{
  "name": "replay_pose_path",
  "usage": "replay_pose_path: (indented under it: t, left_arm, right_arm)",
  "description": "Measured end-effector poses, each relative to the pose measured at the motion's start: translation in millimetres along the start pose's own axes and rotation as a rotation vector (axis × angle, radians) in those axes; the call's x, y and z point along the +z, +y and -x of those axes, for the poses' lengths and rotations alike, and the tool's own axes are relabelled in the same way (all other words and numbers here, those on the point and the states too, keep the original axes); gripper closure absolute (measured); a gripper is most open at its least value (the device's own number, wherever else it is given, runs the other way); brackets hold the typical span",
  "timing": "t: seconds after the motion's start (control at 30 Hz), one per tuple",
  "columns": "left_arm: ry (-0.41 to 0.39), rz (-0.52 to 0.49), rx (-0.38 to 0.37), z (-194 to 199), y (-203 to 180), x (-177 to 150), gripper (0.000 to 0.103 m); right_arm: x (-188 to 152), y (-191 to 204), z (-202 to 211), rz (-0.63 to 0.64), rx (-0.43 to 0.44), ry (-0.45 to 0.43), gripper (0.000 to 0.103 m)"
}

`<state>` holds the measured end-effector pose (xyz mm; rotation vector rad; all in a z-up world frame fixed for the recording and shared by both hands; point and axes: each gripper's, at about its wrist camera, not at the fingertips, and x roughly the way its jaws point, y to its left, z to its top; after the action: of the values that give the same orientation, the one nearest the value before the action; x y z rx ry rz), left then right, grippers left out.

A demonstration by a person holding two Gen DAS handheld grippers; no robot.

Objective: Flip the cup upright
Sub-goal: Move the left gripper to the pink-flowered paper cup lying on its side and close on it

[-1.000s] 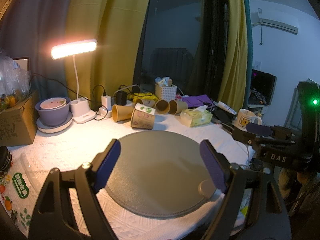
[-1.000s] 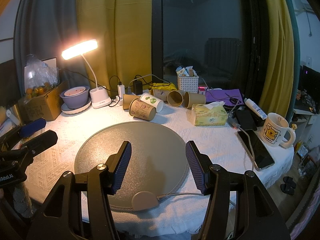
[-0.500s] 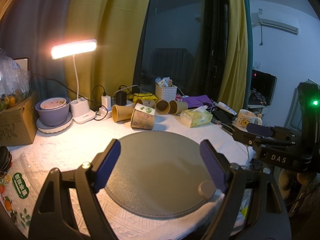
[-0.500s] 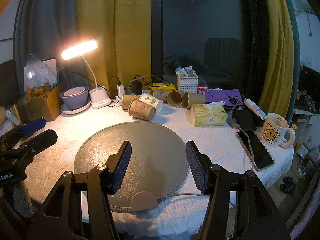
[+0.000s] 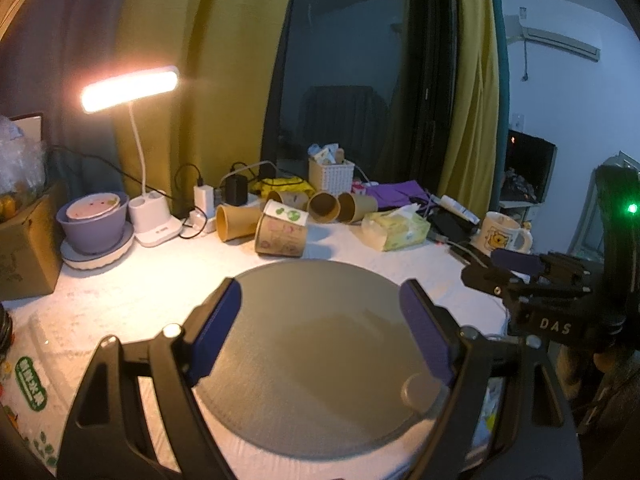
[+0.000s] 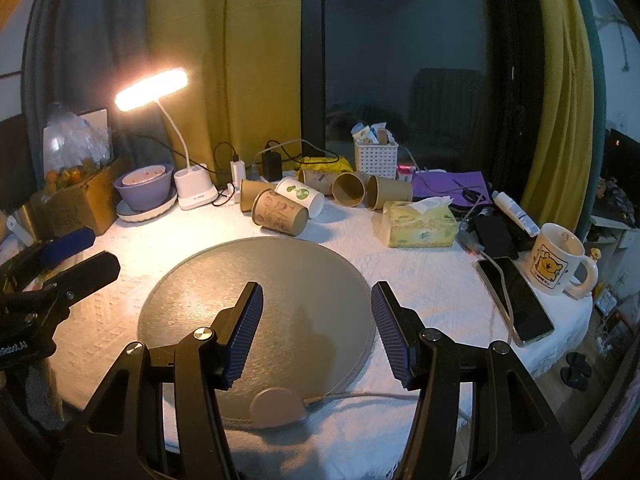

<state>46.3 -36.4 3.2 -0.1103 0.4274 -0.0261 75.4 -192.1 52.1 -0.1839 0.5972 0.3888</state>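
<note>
The table [image 6: 432, 280], under a white textured cloth, carries a round grey mat [image 6: 256, 300] at its middle, and everything else is placed here against that mat. Just past the mat's far edge lies a cluster of paper cups, all on their sides. The nearest one, a brown printed cup [image 6: 280, 213], lies closest to the mat's far rim, and I judge it to be the one to flip. A white cup with green leaf marks [image 6: 302, 196] lies touching it behind, and three or four plain brown cups lie further back.

Neither tool holds anything. The left gripper [image 5: 320, 332] hovers over the mat with its jaws wide apart, and the right gripper [image 6: 316, 330] does the same on the near side of the mat, jaws also apart. Both are well short of the cups.

To do the step well, I would reach across the mat with one gripper, close lightly across the printed cup's wall near its middle so the thin paper does not crush, lift it clear of the white cup, turn the wrist until the mouth faces up, and set it down on the mat.

Little writing can be read. The right gripper's body shows "DAS" [image 5: 554, 325] in the left view. The mug [image 6: 554, 262] to the right of the mat bears a yellow cartoon bear, its caption too small to read. The tissue pack [image 6: 420, 224] print is likewise illegible.
</note>
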Motion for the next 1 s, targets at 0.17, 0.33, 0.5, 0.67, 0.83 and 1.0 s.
replay_pose_path:
  t: [0.17, 0.33, 0.5, 0.67, 0.83, 1.0]
  left_arm:
    - [0.050, 0.013, 0.005, -36, 3, 8, 0.020]
    - [0.136, 0.065, 0.000, -80, 12, 14, 0.020]
    - [0.194, 0.123, 0.008, -124, 20, 24, 0.020]
    - [0.239, 0.180, 0.016, -162, 26, 32, 0.020]
    - [0.291, 0.263, 0.027, -201, 37, 37, 0.020]
    - [0.301, 0.303, 0.059, -226, 41, 41, 0.020]
  right_arm:
    - [11, -15, -27, -0.007, 0.000, 0.019, 0.044]
    - [26, -32, -58, -0.008, 0.014, 0.037, 0.044]
    - [43, -46, -90, -0.008, 0.026, 0.057, 0.044]
    - [57, -62, -122, -0.007, 0.035, 0.081, 0.044]
    - [70, -73, -151, -0.005, 0.051, 0.098, 0.044]
    - [81, -80, -179, 0.000, 0.071, 0.116, 0.044]
